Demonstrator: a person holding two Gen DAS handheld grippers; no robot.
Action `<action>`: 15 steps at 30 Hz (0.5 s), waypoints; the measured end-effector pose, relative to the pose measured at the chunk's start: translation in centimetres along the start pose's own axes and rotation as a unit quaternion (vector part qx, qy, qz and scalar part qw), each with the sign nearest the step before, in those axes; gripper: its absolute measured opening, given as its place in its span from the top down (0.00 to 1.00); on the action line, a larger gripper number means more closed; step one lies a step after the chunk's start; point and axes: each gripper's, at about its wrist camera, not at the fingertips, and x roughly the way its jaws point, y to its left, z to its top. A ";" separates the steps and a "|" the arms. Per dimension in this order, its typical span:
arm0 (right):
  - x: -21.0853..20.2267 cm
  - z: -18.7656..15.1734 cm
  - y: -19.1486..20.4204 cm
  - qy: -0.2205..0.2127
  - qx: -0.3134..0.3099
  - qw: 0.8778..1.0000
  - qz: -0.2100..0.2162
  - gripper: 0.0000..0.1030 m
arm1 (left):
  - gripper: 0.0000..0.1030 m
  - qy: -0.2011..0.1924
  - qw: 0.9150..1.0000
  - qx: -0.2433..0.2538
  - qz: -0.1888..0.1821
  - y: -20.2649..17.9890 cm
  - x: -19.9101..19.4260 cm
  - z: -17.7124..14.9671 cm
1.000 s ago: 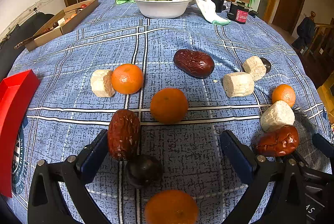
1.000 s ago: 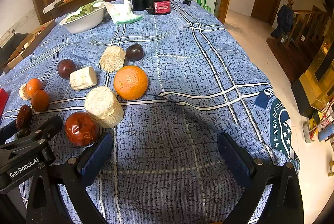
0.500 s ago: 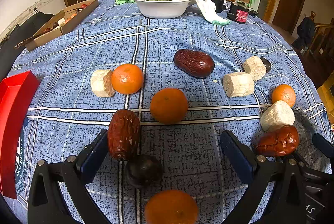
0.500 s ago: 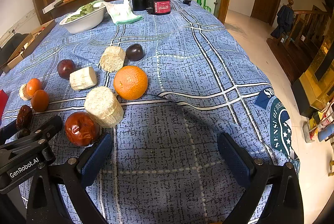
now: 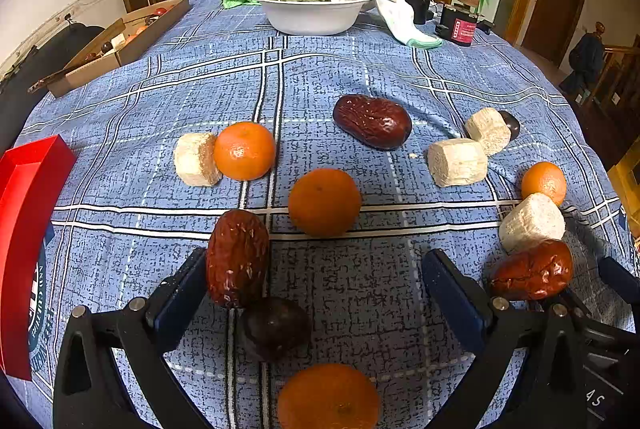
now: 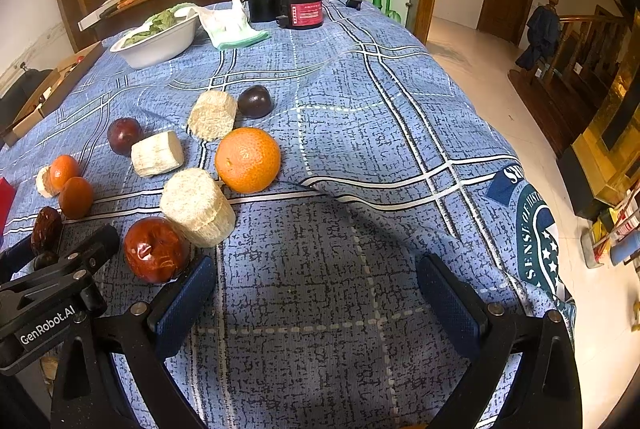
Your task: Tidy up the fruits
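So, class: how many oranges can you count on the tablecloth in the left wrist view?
4: one beside a pale chunk at left, one central, one far right, one at the bottom edge, partly cut off. Others could lie outside the frame.

Right wrist view. The right gripper stood with its jaws wide apart over bare blue plaid tablecloth, holding nothing. A glossy red date lay just beside its left finger, touching a pale cylindrical piece. Beyond lay a large orange, two further pale pieces, two dark plums and two small oranges. The left gripper entered at lower left. A white bowl sat at the far edge.
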 end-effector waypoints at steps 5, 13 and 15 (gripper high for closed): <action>0.0 0.0 0.0 0.000 0.000 1.000 0.000 0.01 | 0.01 0.000 1.000 0.000 0.000 0.0 0.0 0.0; -0.1 -0.1 -0.2 0.000 0.000 1.000 0.000 0.01 | 0.01 0.000 1.000 0.000 0.000 0.0 0.0 0.0; -0.1 -0.1 -0.2 0.000 0.000 1.000 0.000 0.01 | 0.01 0.000 1.000 0.000 0.000 0.0 0.0 0.0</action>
